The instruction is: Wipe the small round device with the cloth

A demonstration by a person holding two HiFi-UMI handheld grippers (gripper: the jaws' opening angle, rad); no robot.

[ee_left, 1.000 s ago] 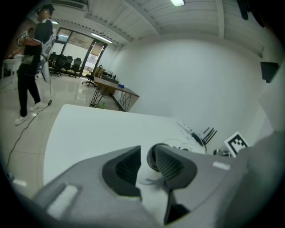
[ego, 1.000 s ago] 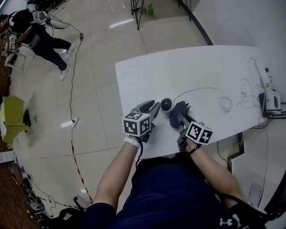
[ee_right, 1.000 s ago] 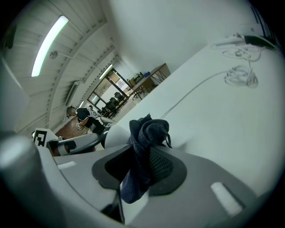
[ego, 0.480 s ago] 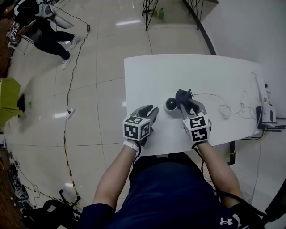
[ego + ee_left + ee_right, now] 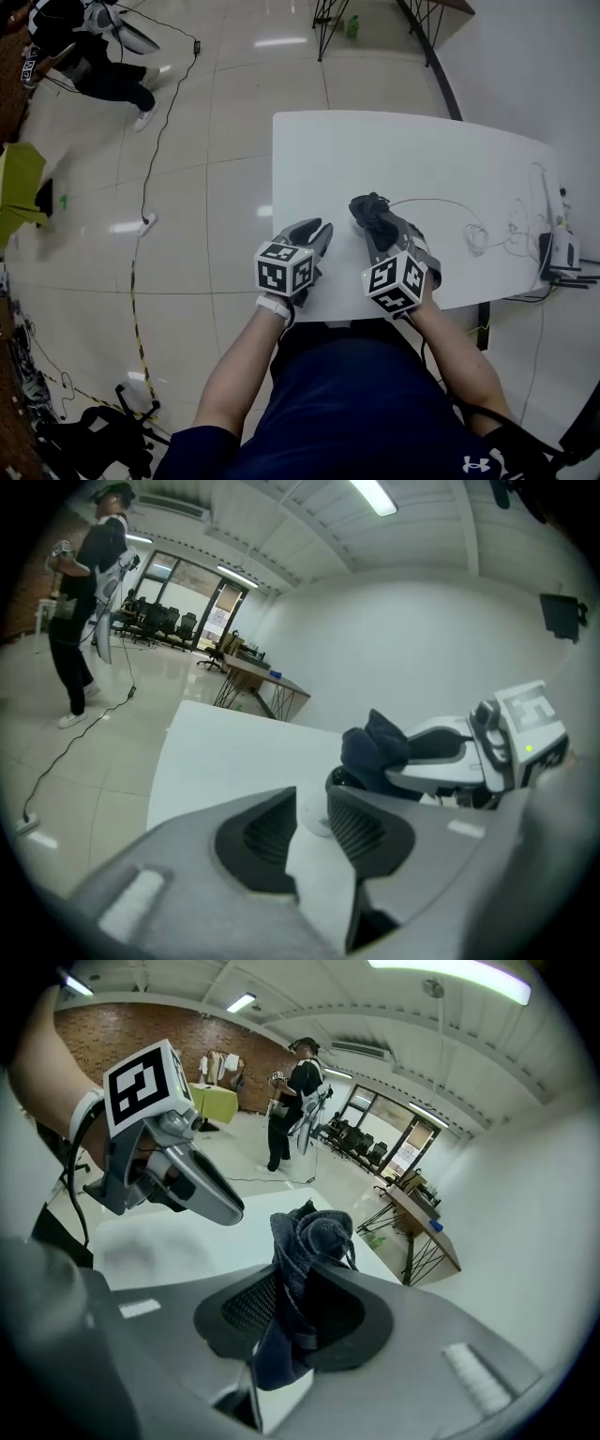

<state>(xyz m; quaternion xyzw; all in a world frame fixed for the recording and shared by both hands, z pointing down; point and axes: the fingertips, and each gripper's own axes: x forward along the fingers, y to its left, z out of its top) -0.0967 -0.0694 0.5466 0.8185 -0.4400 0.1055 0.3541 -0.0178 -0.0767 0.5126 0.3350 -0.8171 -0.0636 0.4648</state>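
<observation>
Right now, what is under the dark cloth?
Under the cloth, clamped in the right gripper, sits the small round device: its dark rim shows from the left gripper view; its top is covered.

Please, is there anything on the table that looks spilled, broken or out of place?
Nothing looks spilled or broken. Only the white cable lies in loose, untidy loops near the right end of the table, and the cloth is bunched up in the right hand-held gripper, not folded flat.
</observation>
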